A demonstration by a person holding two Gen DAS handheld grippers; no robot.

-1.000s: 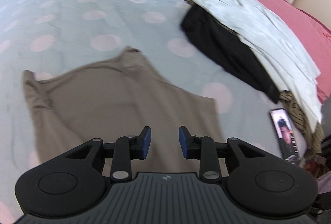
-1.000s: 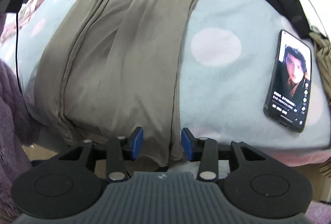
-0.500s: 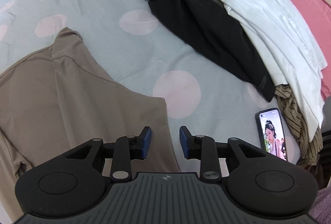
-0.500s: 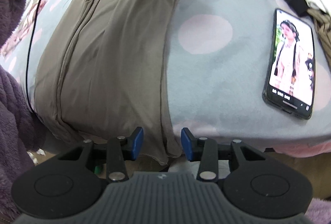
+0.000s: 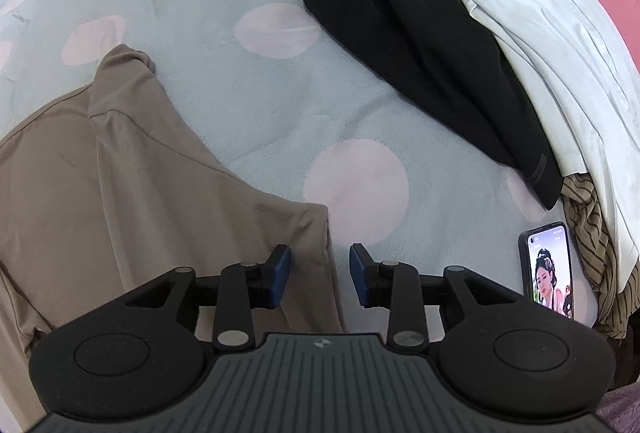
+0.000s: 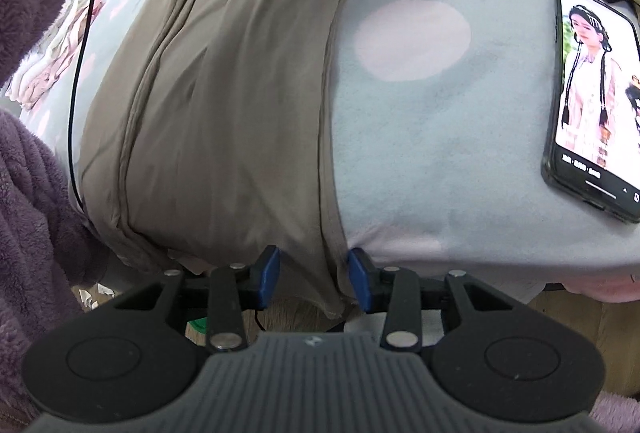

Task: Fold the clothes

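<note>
The tan top (image 6: pixel 240 105) lies flat on the spotted bed (image 5: pixel 240 105), its long axis running from the bed's near edge, where the hem hangs over, away to the shoulder straps. Over the last second both grippers closed in on its right side edge: left gripper (image 5: pixel 318 275) near the armhole corner, right gripper (image 6: pixel 314 275) at the hem, both with jaws apart, likely readying a lengthwise fold

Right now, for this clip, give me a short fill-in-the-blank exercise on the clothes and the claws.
1. Both claws, left claw and right claw, are ____, gripping nothing.
2. The garment being folded, the shirt, is ____ in colour.
3. The phone lies with its screen facing ____.
4. The black garment lies partly under a ____ garment.

Missing words: open; taupe; up; white
</note>
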